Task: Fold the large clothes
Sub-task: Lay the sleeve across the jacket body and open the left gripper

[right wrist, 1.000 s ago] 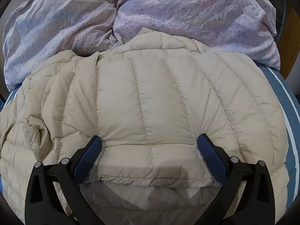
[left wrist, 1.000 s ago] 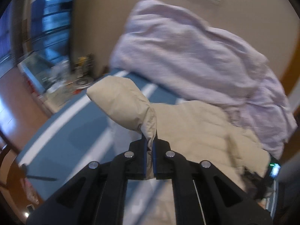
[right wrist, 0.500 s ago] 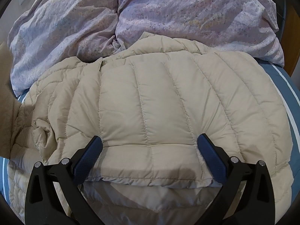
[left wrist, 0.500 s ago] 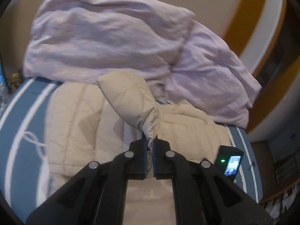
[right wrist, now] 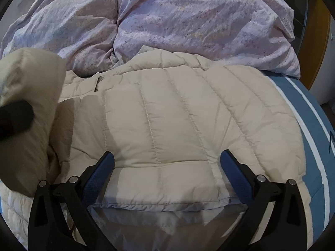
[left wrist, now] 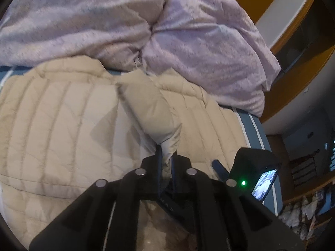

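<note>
1. Right now I am watching my left gripper (left wrist: 166, 159) opening its jaws a crack, with the cuff end of the beige sleeve (left wrist: 150, 113) still sitting between the blue pads, hanging above the jacket body.
2. Meanwhile I am keeping my right gripper (right wrist: 167, 164) spread wide, its two blue fingers (right wrist: 98, 175) resting on the hem on either side of a quilted panel, gripping nothing.
3. Under both tools I am seeing the beige puffer jacket (right wrist: 178, 121) lying flat on the bed, hem nearest me and collar farthest.
4. In the right wrist view the lifted sleeve is showing at the left edge, with the dark tip of the left tool in front of it.
5. Beyond the collar a crumpled lilac duvet (right wrist: 167, 21) is piling up, touching the jacket's top edge.
6. To the right the blue bedsheet (right wrist: 309, 113) with white stripes is showing beside the jacket.
</note>
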`<action>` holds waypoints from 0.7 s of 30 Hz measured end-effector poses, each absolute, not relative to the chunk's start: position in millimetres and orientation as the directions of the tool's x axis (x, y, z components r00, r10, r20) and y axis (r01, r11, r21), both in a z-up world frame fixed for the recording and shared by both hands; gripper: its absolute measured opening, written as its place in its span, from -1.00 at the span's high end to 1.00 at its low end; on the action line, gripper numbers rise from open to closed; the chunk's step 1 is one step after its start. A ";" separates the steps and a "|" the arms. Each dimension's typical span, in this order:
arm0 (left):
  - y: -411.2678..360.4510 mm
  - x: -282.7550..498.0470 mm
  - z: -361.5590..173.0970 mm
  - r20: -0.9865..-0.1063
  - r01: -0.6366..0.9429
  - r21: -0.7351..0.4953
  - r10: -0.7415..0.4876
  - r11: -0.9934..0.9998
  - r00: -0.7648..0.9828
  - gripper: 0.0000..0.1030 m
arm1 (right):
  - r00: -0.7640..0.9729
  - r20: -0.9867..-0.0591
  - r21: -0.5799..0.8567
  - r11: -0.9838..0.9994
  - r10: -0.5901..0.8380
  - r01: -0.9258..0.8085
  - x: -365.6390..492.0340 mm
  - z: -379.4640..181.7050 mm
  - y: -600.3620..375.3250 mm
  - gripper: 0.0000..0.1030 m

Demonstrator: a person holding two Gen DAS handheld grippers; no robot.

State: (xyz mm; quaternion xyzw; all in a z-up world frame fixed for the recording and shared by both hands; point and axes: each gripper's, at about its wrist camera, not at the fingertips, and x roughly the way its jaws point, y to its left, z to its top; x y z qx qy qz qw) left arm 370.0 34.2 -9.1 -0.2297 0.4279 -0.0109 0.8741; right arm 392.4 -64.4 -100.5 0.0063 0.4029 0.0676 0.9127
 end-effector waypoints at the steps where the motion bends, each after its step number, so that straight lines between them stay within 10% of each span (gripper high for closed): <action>1: 34.7 370.1 -9.5 -0.744 -0.178 -0.415 -0.220 0.892 0.631 0.66 | 0.669 -0.732 0.066 0.991 0.125 -0.112 392.5 -99.7 -65.7 -0.97; 6: 47.7 359.4 -2.5 -0.734 -0.187 -0.413 -0.204 0.892 0.647 0.12 | 0.687 -0.721 0.061 0.996 0.092 -0.069 392.7 -96.1 -73.6 -0.97; 21: 105.4 350.6 -45.6 -0.824 -0.365 -0.309 -0.056 0.878 0.564 0.08 | 0.735 -0.643 0.286 0.958 0.213 -0.028 391.5 -86.6 -111.2 -0.16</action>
